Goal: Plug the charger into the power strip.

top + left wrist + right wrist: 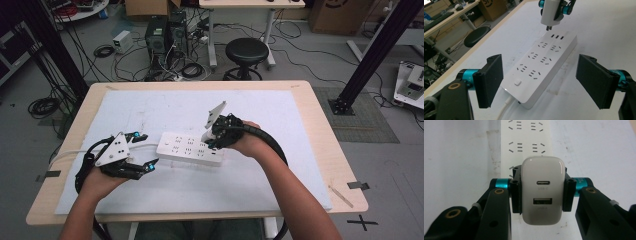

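Note:
A white power strip lies flat on the white mat, its cord running off to the left. My right gripper is shut on a white USB charger and holds it just above the strip's right end, prongs pointing down, a little clear of the sockets. My left gripper stands open, its jaws one on each side of the strip's switch end, not touching it.
The white mat covers most of the wooden table. Beyond the far edge a black stool stands among cables and computer boxes on the floor. A black frame post rises at the right.

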Available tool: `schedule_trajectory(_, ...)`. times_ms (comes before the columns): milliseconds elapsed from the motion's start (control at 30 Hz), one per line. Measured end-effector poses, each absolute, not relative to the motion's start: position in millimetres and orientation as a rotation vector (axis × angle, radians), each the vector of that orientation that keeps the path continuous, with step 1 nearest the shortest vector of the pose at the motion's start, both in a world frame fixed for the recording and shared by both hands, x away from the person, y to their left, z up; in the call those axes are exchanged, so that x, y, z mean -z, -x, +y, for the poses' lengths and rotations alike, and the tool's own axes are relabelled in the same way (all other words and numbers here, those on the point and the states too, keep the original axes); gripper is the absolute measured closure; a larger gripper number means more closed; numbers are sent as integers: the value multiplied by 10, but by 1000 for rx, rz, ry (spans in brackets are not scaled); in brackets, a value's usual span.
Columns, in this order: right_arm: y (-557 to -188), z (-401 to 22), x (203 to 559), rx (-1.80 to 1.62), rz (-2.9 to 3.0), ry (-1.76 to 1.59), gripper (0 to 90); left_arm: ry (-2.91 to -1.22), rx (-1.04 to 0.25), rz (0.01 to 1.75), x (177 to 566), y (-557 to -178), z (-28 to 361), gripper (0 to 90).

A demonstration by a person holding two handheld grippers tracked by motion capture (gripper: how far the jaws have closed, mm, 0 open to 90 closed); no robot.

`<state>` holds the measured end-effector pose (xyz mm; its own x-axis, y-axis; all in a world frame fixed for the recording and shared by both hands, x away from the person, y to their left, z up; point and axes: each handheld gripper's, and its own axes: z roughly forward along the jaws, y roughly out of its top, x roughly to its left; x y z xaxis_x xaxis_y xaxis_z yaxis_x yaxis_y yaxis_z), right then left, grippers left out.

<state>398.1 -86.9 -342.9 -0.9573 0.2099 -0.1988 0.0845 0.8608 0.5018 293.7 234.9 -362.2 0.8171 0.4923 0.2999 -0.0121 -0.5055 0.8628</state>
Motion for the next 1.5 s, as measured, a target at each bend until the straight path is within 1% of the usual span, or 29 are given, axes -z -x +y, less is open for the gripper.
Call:
schedule_trajectory(267,-4219,-636,3354,-544,2937,-135,630,-2023,-645,368,3653,-2917,2405,219)
schedule_trajectory(667,-4406,-350,3445,-346,3040,-56,629,-2023,-643,385,3689,-2920,2497,219)
schedule_trajectory(933,-4449,-272,3467,-306,3060,-54,629,-2015,-639,394,3721,-2938,2538,219)
schedule_trajectory(1400,-4491,-193,3588,-232,3087,-125,631,-1999,-641,406,3754,-2952,2558,219)
schedule_trajectory(1433,-4499,-160,3663,-198,3089,-138,632,-2004,-640,402,3754,-2955,2547,219)
schedule_trajectory(1500,-4504,-156,3659,-193,3095,-151,632,-2001,-640,403,3760,-2955,2539,219)
